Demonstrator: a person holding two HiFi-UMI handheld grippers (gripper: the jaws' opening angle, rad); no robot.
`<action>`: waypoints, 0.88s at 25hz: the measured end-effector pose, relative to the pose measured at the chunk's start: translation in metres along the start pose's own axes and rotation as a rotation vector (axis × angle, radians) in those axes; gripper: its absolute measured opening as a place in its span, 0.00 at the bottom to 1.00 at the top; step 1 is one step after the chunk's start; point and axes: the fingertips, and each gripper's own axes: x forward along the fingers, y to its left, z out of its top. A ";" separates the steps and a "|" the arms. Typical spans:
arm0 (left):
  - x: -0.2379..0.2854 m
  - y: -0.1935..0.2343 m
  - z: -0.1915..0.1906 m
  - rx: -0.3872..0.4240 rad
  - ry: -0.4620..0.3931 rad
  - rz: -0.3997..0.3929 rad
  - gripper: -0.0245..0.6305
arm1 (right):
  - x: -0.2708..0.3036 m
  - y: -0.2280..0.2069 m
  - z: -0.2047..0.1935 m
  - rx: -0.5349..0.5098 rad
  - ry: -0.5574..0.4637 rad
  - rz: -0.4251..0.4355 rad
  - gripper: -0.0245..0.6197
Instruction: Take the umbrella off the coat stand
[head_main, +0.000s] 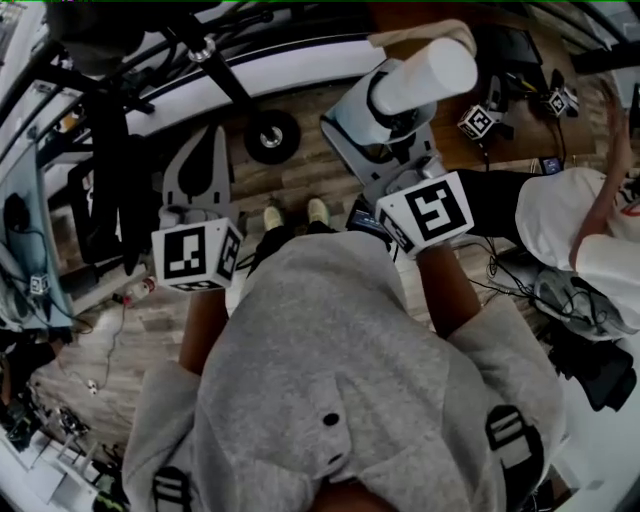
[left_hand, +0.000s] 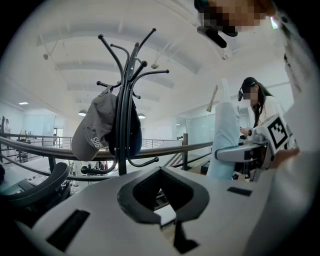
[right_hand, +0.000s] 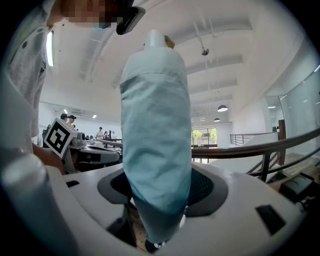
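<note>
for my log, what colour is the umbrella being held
Pale blue folded fabric umbrella; right gripper view.

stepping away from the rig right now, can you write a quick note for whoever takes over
Left gripper: jaws together, nothing in them, facing the coat stand.
Right gripper: shut on the folded light blue umbrella, held roughly upright.
Coat stand: a grey cap hangs on it; the umbrella is well clear of it.
Done: umbrella is off the stand.
Left: likely only to put the umbrella down; no spot for it shows.
</note>
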 end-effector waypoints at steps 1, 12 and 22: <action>-0.001 -0.002 0.000 -0.003 0.000 -0.004 0.06 | -0.001 0.001 0.000 0.003 -0.002 0.000 0.47; -0.022 0.004 -0.003 -0.016 -0.019 -0.051 0.06 | -0.001 0.029 -0.003 0.011 0.020 -0.020 0.47; -0.098 0.023 -0.015 -0.018 -0.026 -0.052 0.06 | -0.025 0.104 -0.007 0.027 0.030 -0.027 0.47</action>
